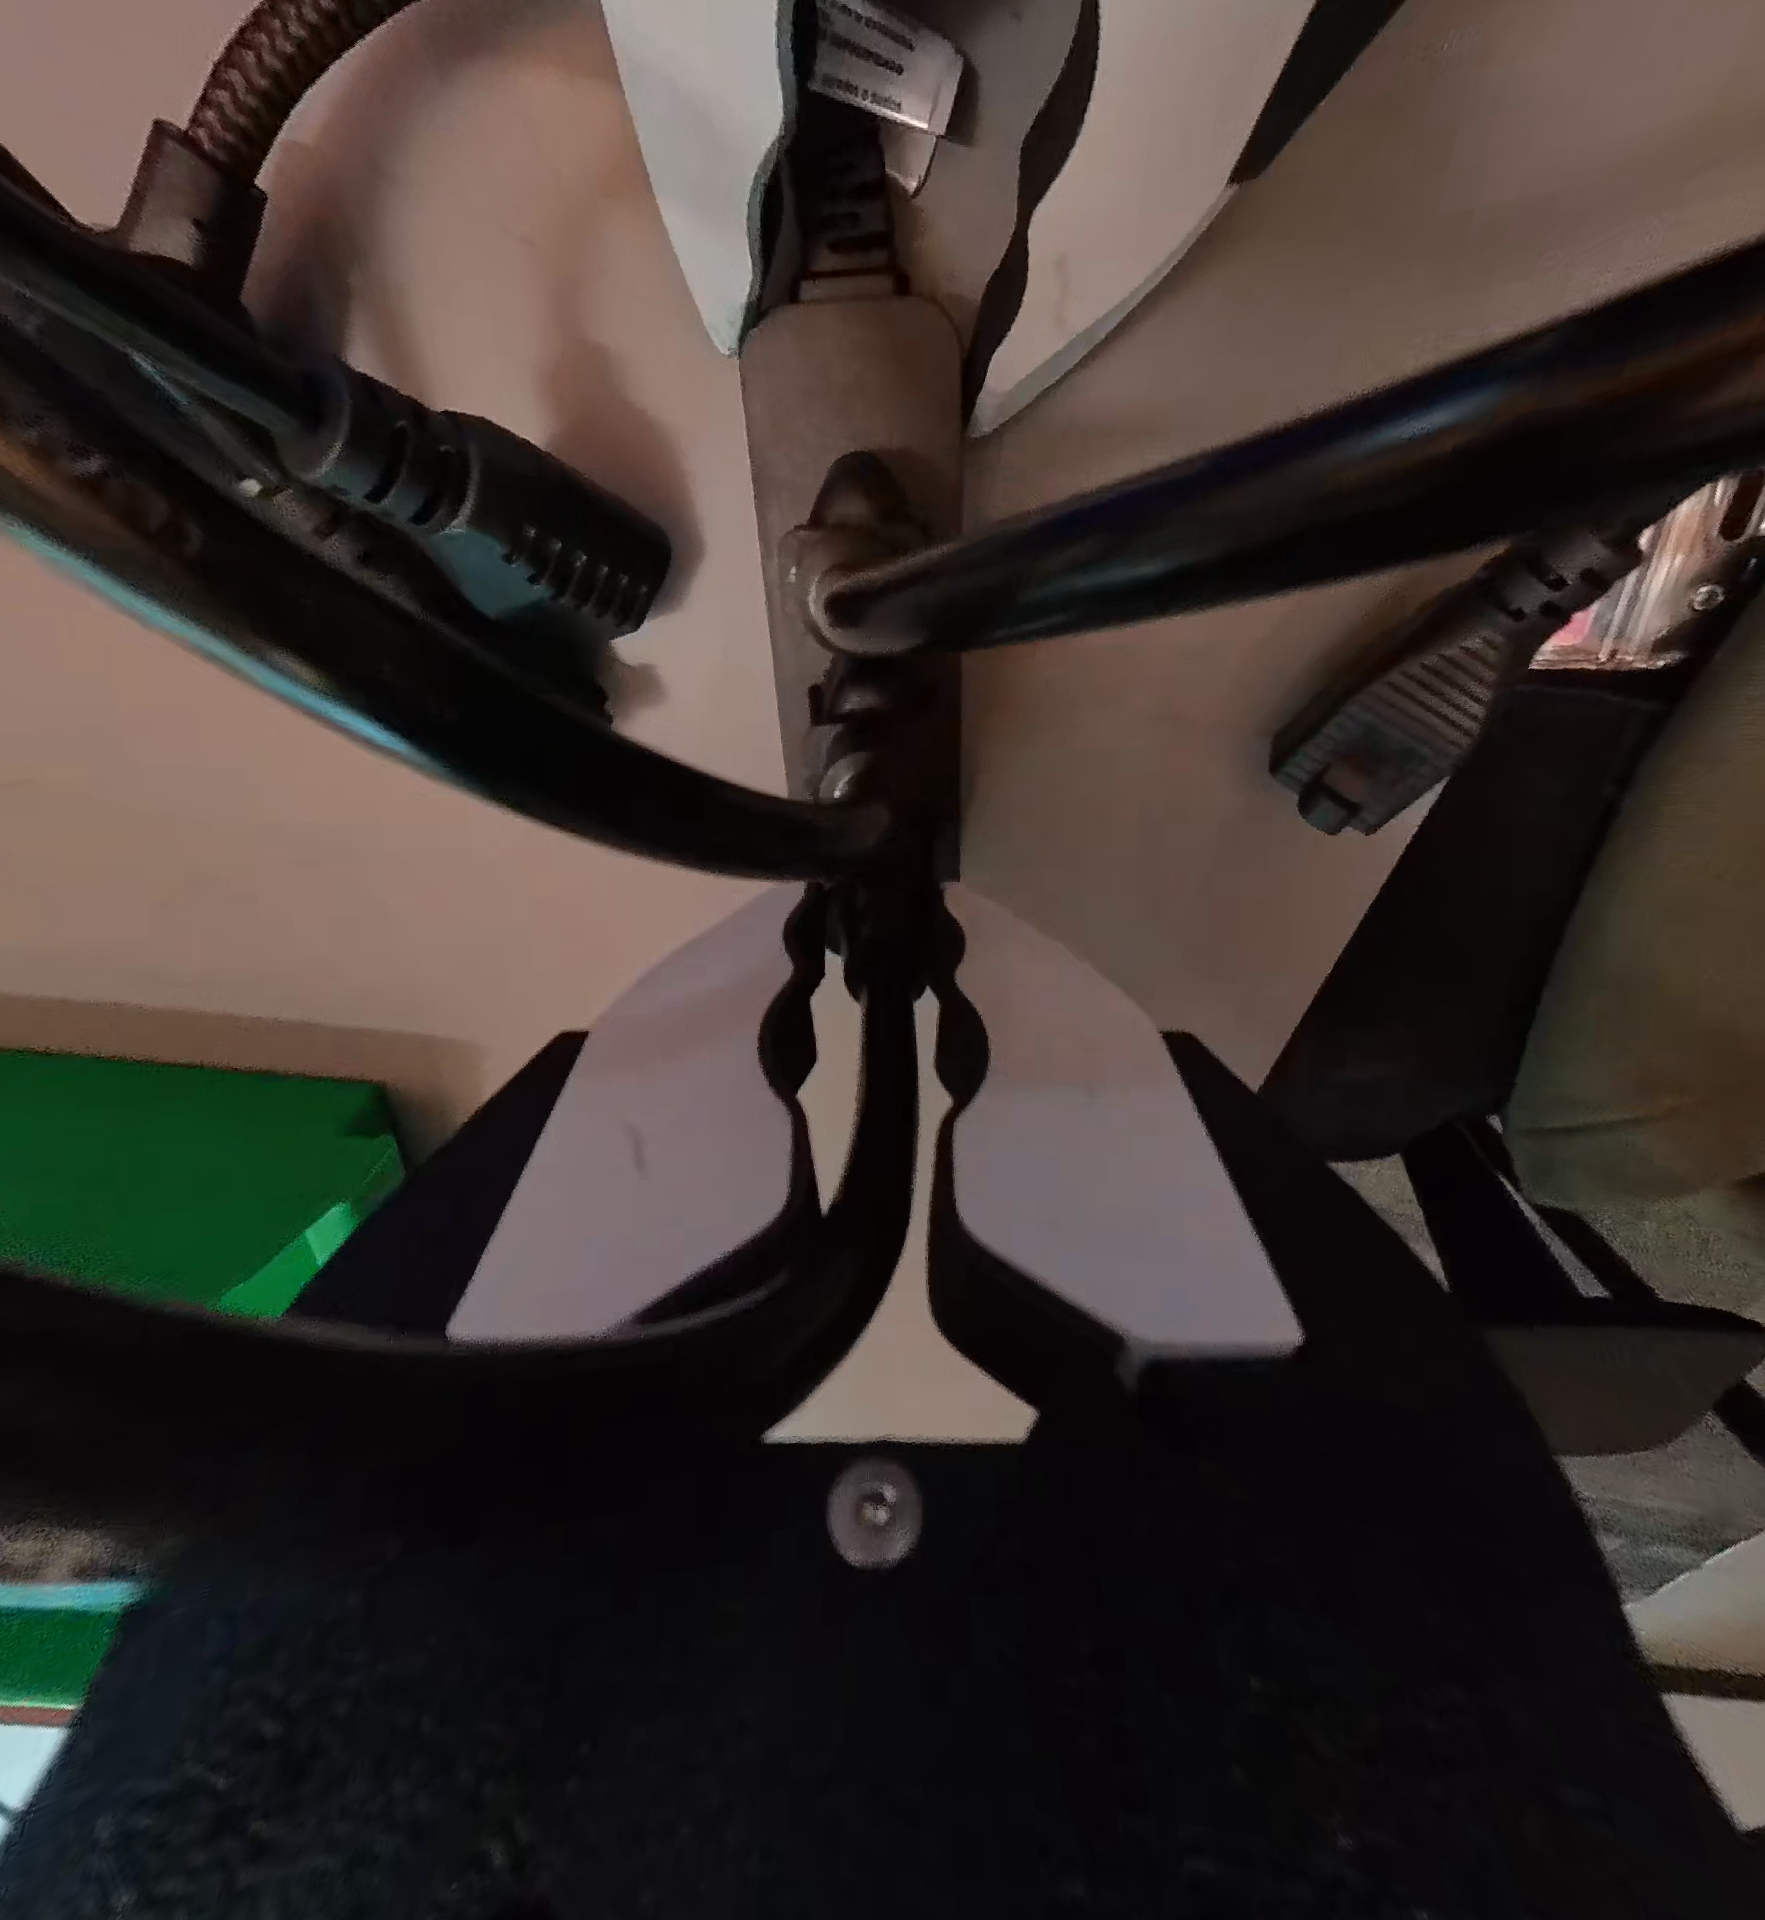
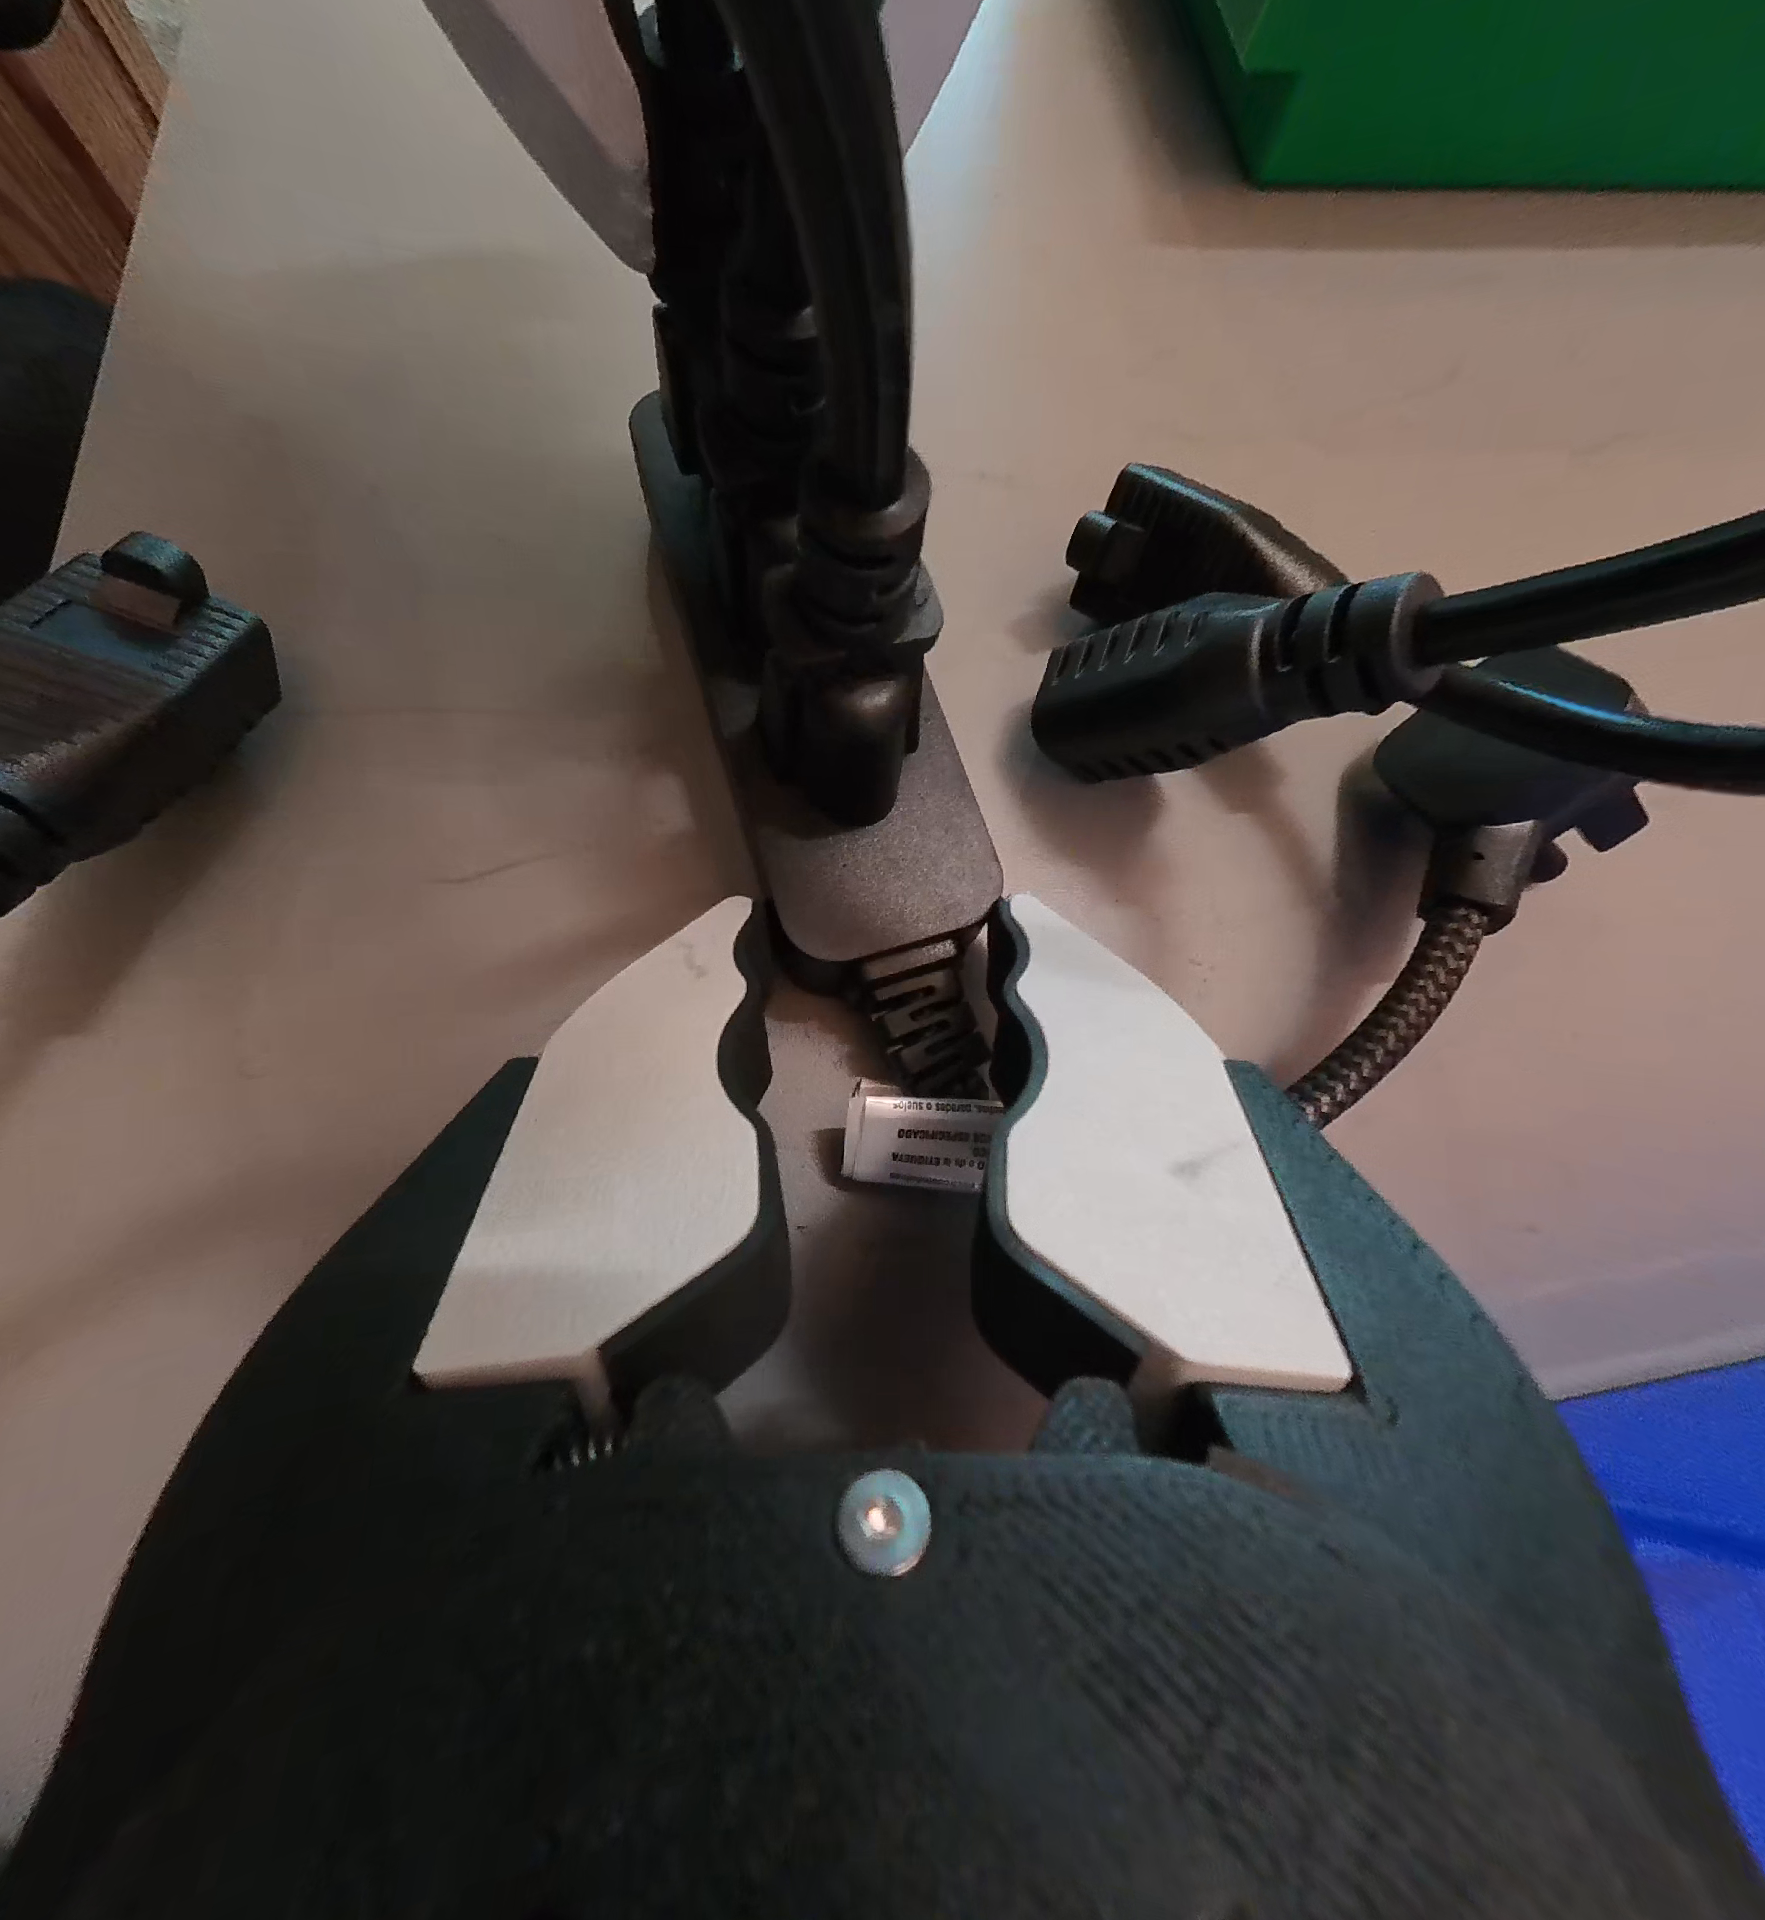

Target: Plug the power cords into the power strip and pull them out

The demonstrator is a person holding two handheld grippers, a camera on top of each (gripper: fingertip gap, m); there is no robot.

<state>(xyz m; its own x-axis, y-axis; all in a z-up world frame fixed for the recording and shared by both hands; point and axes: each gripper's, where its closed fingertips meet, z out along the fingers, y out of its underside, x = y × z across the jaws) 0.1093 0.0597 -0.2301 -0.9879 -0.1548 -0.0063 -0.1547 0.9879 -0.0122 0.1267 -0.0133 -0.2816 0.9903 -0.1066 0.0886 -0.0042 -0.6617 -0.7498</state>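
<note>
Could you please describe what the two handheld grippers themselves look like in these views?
Both the left gripper and right gripper match: textured matte black bodies, one silver screw centred, and two pale grey flat fingers edged with wavy black rubbery pads.

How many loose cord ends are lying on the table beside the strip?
3. One cord end lies left of the power strip; two lie to its right, a nearer end and a farther end behind it. The braided cable isn't counted; more may be hidden.
</note>
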